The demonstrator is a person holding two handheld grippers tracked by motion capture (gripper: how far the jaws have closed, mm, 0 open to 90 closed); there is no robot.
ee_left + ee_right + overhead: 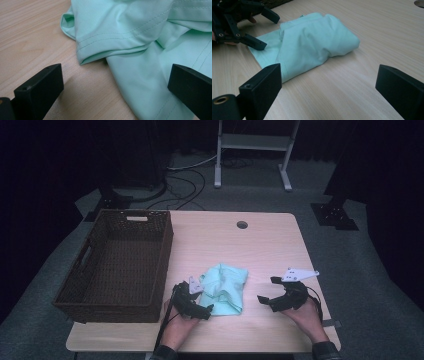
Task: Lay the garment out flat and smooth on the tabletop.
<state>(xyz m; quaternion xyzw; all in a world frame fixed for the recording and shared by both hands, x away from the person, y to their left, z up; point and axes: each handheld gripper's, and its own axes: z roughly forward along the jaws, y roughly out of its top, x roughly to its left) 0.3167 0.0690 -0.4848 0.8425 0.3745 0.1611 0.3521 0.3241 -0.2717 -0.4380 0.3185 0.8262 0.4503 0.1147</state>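
At the near table edge, the left gripper [206, 301] sits jaws apart at the near left corner of the crumpled mint-green fabric garment [226, 287], not clamping it. The right gripper [266, 290] stands just right of the cloth, jaws wide, nothing between them. Farther left rests a dark brown woven rectangular basket [85, 265] on the light wooden table [270, 245].
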